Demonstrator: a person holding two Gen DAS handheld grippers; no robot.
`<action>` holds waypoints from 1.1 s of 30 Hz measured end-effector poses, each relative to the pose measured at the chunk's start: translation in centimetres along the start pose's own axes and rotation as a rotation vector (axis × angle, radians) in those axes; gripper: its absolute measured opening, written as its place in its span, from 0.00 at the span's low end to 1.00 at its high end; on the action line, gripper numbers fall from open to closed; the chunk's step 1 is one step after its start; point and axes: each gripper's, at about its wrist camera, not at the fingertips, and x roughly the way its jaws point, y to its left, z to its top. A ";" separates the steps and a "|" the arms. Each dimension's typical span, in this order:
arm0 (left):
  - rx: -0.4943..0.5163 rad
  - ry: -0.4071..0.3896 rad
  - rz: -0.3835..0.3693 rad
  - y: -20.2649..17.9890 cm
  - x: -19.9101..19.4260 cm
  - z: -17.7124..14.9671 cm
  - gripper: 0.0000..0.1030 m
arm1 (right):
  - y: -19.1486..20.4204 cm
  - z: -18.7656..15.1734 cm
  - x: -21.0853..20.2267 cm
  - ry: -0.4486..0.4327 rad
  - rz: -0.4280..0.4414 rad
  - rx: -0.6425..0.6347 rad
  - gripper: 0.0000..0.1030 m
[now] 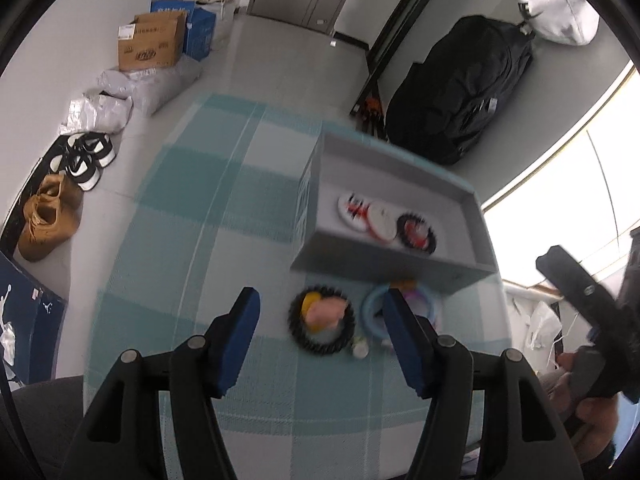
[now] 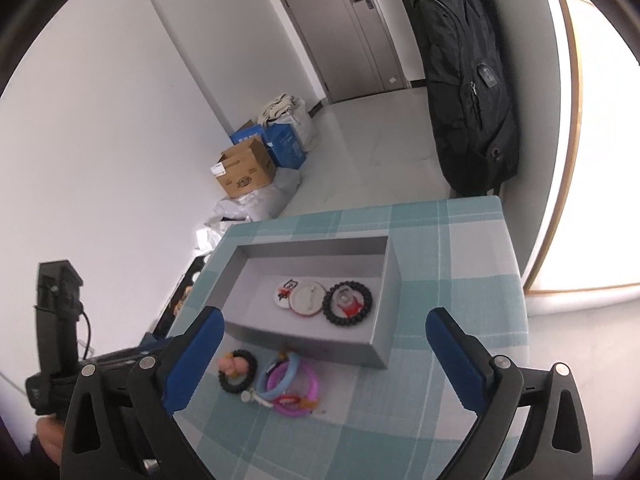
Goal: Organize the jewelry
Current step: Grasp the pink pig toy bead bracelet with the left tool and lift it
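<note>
A grey open box (image 1: 476, 220) (image 2: 382, 336) rests on the checked cloth. Inside lie two white badges (image 1: 354, 212) (image 2: 306, 299) and a black beaded ring with a red charm (image 1: 416, 232) (image 2: 347, 303). In front of the box sit a black beaded bracelet with a pink charm (image 1: 323, 320) (image 2: 238, 370), a light blue ring (image 1: 374, 312) (image 2: 280, 376) and a purple ring (image 2: 298, 394). My left gripper (image 1: 320, 320) hangs open above the black bracelet, nothing between its pads. My right gripper (image 2: 324, 340) stands wide open over the box's near wall, holding nothing.
The table's teal checked cloth (image 1: 208, 240) (image 2: 460, 248) ends near a black backpack (image 1: 460, 84) (image 2: 468, 80). Cardboard and blue boxes (image 1: 152, 40) (image 2: 256, 160), bags and shoes (image 1: 48, 216) lie on the floor at the left. A hand holds the other gripper (image 1: 580, 304) (image 2: 56, 344).
</note>
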 end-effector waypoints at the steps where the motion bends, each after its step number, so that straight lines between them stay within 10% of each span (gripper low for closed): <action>1: 0.014 0.004 0.021 -0.1 0.2 -0.3 0.57 | 0.1 -0.2 -0.1 0.001 -0.003 -0.004 0.99; 11: 0.149 0.042 0.091 -1.6 2.1 -0.9 0.29 | 0.2 -1.6 -0.5 0.029 -0.022 -0.029 0.99; 28: 0.282 0.021 0.144 -3.6 2.2 -2.0 0.18 | 0.6 -2.2 -0.5 0.050 -0.016 -0.046 0.99; 33: 0.217 0.032 0.060 -2.9 1.4 -1.6 0.18 | 0.7 -2.2 -0.5 0.052 -0.014 -0.048 0.99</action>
